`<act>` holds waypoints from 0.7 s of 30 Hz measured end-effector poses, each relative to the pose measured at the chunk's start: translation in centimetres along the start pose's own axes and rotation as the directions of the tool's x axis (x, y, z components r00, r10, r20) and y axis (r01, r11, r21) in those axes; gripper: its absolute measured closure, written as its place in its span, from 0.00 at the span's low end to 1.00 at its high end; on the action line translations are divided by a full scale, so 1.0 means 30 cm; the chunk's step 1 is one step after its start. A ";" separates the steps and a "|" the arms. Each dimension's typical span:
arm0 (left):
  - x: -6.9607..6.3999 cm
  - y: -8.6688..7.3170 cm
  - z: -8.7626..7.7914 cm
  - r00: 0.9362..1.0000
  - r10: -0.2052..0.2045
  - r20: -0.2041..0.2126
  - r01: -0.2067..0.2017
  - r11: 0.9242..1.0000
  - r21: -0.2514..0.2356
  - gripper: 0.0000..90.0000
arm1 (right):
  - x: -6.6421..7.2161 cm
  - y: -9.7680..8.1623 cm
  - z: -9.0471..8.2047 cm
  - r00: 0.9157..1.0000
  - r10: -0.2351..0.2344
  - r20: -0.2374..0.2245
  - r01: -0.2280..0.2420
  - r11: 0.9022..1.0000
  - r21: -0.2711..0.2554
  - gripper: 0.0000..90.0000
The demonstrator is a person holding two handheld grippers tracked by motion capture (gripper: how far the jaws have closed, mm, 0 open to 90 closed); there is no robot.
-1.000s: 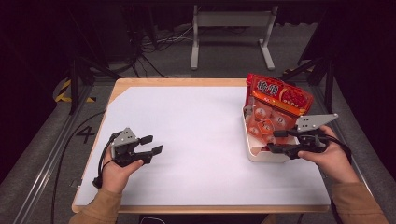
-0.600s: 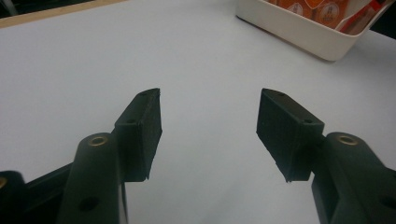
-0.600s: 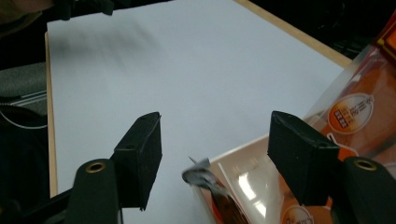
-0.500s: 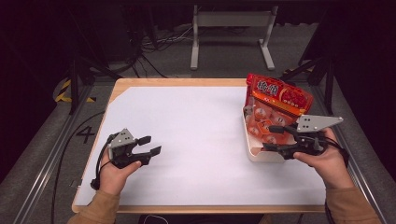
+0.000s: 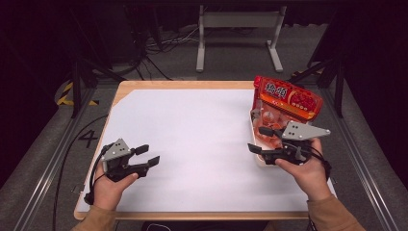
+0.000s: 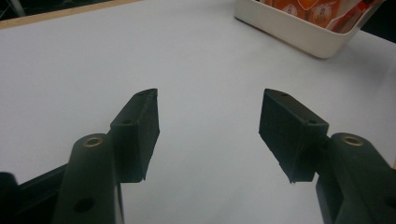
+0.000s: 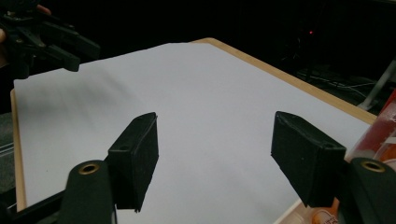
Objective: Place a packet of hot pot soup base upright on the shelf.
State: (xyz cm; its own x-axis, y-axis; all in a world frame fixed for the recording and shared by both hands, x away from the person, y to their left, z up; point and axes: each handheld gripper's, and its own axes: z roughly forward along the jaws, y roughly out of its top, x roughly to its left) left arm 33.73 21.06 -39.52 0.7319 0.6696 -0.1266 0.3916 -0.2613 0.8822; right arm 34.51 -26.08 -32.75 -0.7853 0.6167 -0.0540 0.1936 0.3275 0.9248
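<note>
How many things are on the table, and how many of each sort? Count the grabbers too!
Grabbers: 2, the left gripper and the right gripper, both open and holding nothing
White trays: 1, the tray at the table's right edge
Red snack bags: 1, the red bag standing in the tray
White sheets: 1, the sheet covering the table
Total: 5

My left gripper [image 5: 144, 155] sits over the near left of the table [image 5: 192, 139]. My right gripper [image 5: 260, 140] is at the right edge, just before the tray [image 5: 257, 156], in which the snack bag [image 5: 287, 103] stands.
</note>
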 end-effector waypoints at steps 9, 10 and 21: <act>-0.008 -0.024 -0.025 1.000 -0.001 0.003 0.001 1.000 -0.004 0.43 | 0.061 -0.046 0.078 0.999 0.039 -0.036 -0.039 0.999 0.007 0.34; -0.009 -0.026 -0.026 1.000 -0.001 0.002 0.001 1.000 -0.002 0.43 | 0.071 -0.054 0.086 0.999 0.037 -0.025 -0.037 0.999 0.004 0.34; -0.016 -0.053 -0.018 1.000 -0.001 0.020 0.001 1.000 0.011 0.43 | 0.150 -0.138 0.167 0.999 0.039 0.029 -0.038 0.999 -0.016 0.27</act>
State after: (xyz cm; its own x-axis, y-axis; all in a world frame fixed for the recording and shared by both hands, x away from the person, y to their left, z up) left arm 32.45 21.54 -40.61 0.7423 0.6559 -0.1370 0.3984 -0.2677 0.8772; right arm 33.11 -21.08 -38.72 -0.7599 0.6494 -0.0292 0.2142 0.2925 0.9320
